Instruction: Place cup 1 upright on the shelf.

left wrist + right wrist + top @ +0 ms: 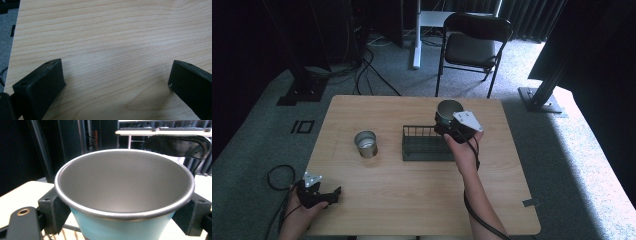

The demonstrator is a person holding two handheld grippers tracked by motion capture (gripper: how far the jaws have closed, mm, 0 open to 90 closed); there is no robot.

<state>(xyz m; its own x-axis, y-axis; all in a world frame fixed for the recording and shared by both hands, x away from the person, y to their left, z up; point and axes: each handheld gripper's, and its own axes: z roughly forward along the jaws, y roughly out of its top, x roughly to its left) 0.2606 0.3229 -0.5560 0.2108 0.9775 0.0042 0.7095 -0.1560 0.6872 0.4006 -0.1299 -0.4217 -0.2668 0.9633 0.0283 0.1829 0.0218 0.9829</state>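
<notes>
My right gripper (448, 121) is shut on a metal cup (449, 111) with a pale blue outer wall (120, 227) and a grey inside, held upright above the right end of a black wire rack (424, 143). Both jaws press the cup's sides just under its rim. A second metal cup (366, 144) stands on the wooden table (412, 200) left of the rack. My left gripper (332, 196) rests low at the table's front left corner, open, with bare wood between its jaws (117, 82).
A black folding chair (472, 45) stands on the carpet beyond the table's far edge. Dark stands and loose cables lie at the back left. A cable loops on the floor by the left hand.
</notes>
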